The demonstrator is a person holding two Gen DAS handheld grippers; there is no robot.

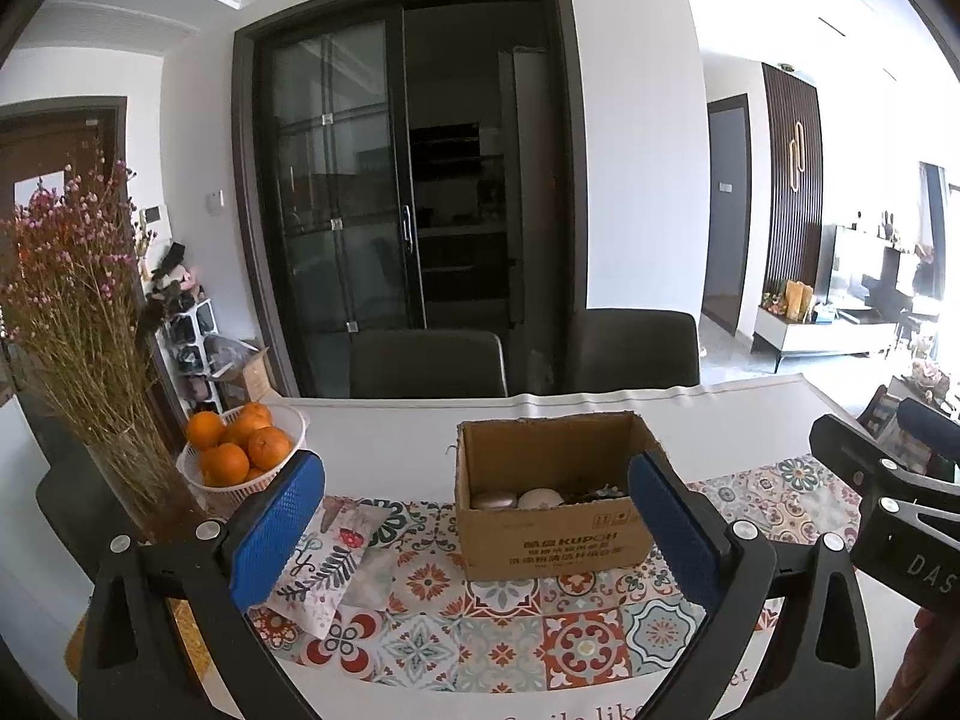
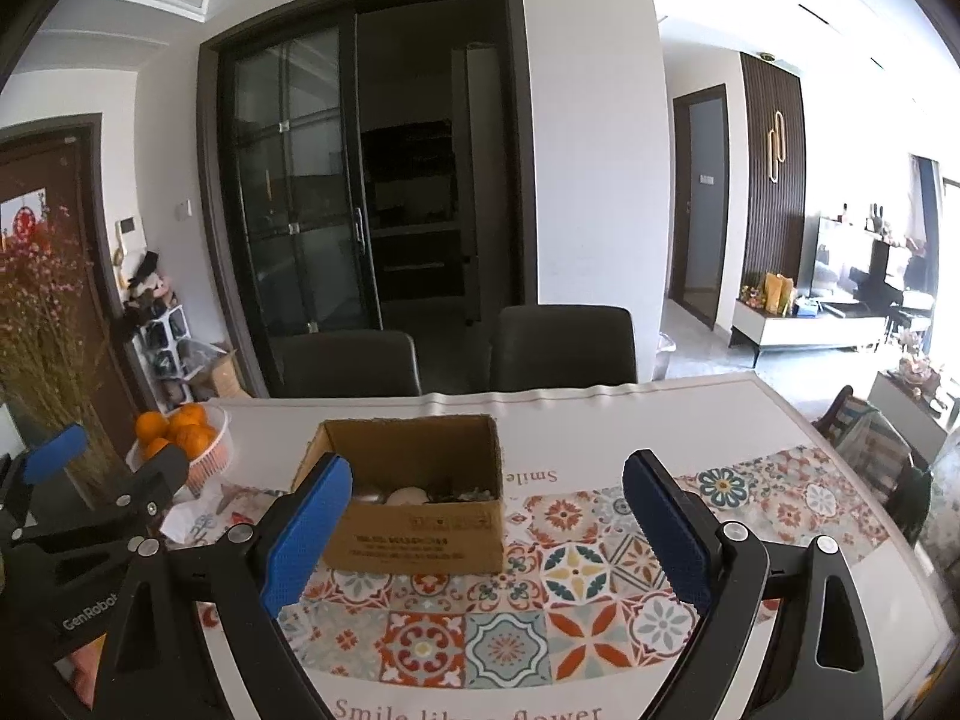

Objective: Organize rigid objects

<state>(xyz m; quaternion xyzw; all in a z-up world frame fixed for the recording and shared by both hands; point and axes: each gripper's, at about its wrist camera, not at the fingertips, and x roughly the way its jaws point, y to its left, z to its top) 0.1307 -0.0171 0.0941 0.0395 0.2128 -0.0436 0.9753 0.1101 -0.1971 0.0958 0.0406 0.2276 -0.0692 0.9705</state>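
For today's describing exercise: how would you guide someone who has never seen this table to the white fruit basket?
Start at the table with its patterned tile runner. Left of the open cardboard box, beside the vase of dried pink flowers, stands the white basket. It alone is slatted white plastic and holds oranges.

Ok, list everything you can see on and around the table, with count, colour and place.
Cardboard box: one, brown, open, middle of the patterned mat, small pale items inside.
Oranges: several, orange, in the basket.
Basket: one, white, left of the box.
Dried flowers: one bunch, pink and tan, in a vase at far left.
Printed pouch: one, white with leaf pattern, flat, left of the box.
Mat: one, multicoloured tile pattern, on the table.
Table: one, white.
Chairs: two, dark, behind the table.
Left gripper: black, blue pads, jaws open, empty.
Right gripper: same, jaws open, empty.
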